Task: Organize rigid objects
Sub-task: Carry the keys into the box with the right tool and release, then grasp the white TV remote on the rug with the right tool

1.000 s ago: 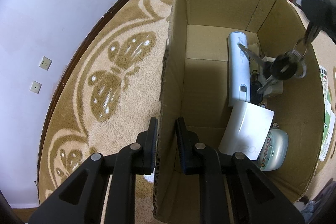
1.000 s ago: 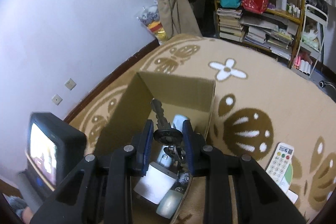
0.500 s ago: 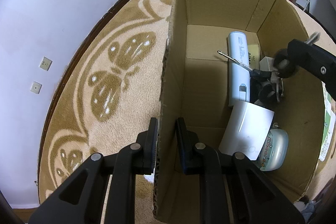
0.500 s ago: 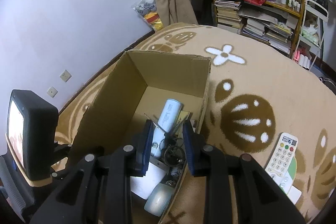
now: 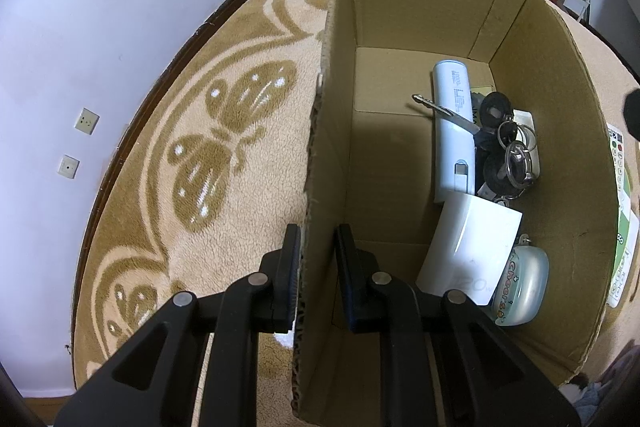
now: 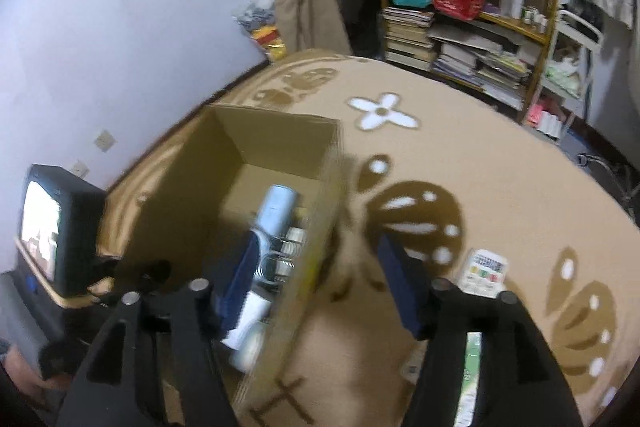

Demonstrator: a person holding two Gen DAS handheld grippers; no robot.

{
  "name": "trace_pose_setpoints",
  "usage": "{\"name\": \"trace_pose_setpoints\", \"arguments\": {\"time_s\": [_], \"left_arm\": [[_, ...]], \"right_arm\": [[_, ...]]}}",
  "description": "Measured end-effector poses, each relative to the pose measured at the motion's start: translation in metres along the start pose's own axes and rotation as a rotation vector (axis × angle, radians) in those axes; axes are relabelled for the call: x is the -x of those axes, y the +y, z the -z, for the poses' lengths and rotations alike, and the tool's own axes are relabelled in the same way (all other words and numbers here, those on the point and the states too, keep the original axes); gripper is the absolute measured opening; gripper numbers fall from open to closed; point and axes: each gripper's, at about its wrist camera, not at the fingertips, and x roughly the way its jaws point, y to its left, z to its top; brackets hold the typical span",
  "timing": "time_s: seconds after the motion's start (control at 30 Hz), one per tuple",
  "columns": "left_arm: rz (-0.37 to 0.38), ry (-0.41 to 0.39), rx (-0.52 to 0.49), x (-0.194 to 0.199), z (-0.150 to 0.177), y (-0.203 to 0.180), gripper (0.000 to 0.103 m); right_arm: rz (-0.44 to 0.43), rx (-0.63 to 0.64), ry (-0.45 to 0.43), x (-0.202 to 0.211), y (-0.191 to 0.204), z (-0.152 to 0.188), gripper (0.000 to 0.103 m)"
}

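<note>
Open brown corrugated cardboard box [image 5: 420,7] — sitting on the beige patterned carpet [image 5: 224,131], its near-left wall standing between the fingers of the left gripper [image 5: 316,259], which is clamping that wall and holding nothing else.

Contents, lying against the right-hand wall: pale blue cylindrical tube [image 5: 454,131]; bunch of silver keys with black heads on a ring [image 5: 504,147], resting on and just beside the tube; white curved card or box [image 5: 472,251]; pale green rounded case [image 5: 520,279].

Right gripper [image 6: 316,283] — hovering over the box's right wall, jaws spread wide and carrying nothing; view blurred.

White remote control with coloured buttons [image 6: 482,271] — lying on the carpet outside the box, seemingly awaiting collection. Judged light, rigid, smooth-cased and somewhat slippery; best pinched across its narrow width near mid-length.
</note>
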Motion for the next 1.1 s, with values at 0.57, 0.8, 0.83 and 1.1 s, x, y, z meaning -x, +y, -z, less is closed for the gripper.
{"name": "trace_pose_setpoints", "arguments": {"time_s": [0.57, 0.8, 0.83, 1.1], "left_arm": [[0.003, 0.002, 0.004, 0.001, -0.001, 0.000, 0.018], [0.004, 0.003, 0.003, 0.002, -0.001, -0.001, 0.018], [0.003, 0.002, 0.003, 0.002, -0.001, 0.000, 0.018], [0.001, 0.001, 0.000, 0.001, 0.000, -0.002, 0.018]], "right_arm": [[0.167, -0.193, 0.162, -0.032, -0.095, 0.042, 0.092], [0.163, -0.263, 0.178, -0.038, -0.112, 0.056, 0.092], [0.164, -0.263, 0.178, -0.039, -0.112, 0.057, 0.087], [0.177, -0.255, 0.224, -0.056, -0.108, 0.068, 0.070]]}}
